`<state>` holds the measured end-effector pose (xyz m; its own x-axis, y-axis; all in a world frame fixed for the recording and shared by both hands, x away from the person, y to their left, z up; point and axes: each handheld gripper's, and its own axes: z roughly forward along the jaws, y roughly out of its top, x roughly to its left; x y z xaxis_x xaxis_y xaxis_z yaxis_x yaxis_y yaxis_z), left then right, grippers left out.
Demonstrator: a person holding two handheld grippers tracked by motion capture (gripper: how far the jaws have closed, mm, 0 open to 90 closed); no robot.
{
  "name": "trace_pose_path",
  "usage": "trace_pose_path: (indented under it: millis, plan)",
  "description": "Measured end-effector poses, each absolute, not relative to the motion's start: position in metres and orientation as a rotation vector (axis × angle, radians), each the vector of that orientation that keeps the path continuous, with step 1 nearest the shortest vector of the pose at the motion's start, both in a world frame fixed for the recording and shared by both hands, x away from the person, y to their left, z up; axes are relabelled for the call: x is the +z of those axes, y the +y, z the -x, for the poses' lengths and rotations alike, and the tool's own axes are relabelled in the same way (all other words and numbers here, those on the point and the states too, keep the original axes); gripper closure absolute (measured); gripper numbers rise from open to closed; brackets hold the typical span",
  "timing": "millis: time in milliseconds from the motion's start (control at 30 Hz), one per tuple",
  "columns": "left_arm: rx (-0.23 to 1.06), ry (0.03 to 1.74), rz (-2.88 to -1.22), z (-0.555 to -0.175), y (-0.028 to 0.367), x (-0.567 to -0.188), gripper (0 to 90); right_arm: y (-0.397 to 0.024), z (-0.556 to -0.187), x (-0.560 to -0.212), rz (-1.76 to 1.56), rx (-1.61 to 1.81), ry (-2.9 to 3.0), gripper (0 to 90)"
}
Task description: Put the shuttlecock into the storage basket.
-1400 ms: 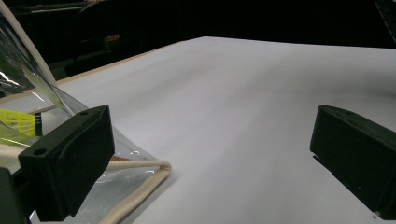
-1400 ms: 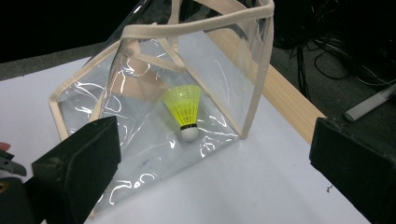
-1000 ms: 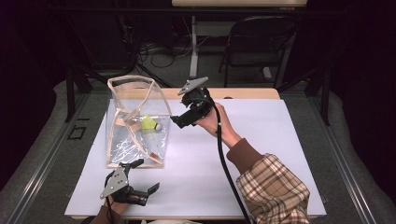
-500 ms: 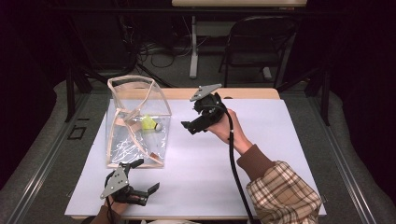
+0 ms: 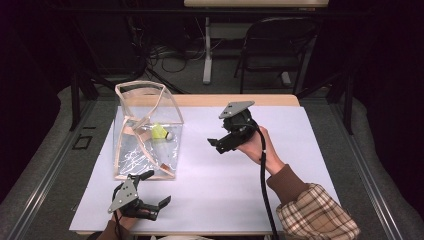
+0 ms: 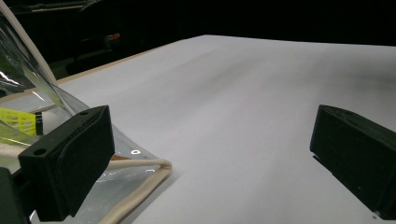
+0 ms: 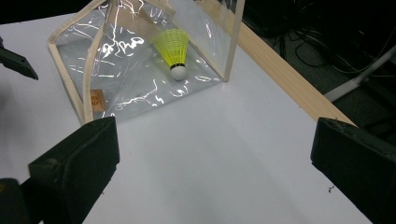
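Observation:
A clear plastic bag [image 5: 145, 145] with beige trim stands on the left of the white sheet [image 5: 300, 150]. Inside it lies a yellow shuttlecock [image 5: 161, 133] with a white cork. My right gripper [image 5: 220, 145] hangs above mid-table to the right of the bag, open and holding nothing. Its own view looks down on the bag [image 7: 130, 79] and the shuttlecock [image 7: 175, 51] past its parted jaws [image 7: 210, 172]. My left gripper [image 5: 157, 188] rests open at the front left, just before the bag's near corner [image 6: 140, 168]. Nothing is between its jaws [image 6: 210, 163].
A wooden table edge [image 5: 210, 100] runs behind the sheet. A black folding chair [image 5: 280, 45] and cables on the floor [image 5: 165, 55] lie beyond it. The right gripper's black cable [image 5: 262, 185] trails toward the plaid sleeve [image 5: 315, 215].
My right gripper has drawn away from the bag's top, moving right and toward the table's middle. The left gripper has stayed where it was.

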<state>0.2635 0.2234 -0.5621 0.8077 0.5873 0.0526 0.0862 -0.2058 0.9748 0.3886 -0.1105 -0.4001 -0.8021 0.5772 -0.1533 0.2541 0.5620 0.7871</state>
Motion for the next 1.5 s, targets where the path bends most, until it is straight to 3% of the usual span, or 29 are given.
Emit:
trace_pose_path:
  millis: [1500]
  plan:
    - [0.494,0.517,-1.743,-0.263,0.223,-0.562,0.0,-0.187,-0.315,-0.449,-0.678,1.125,2.285,0.7]
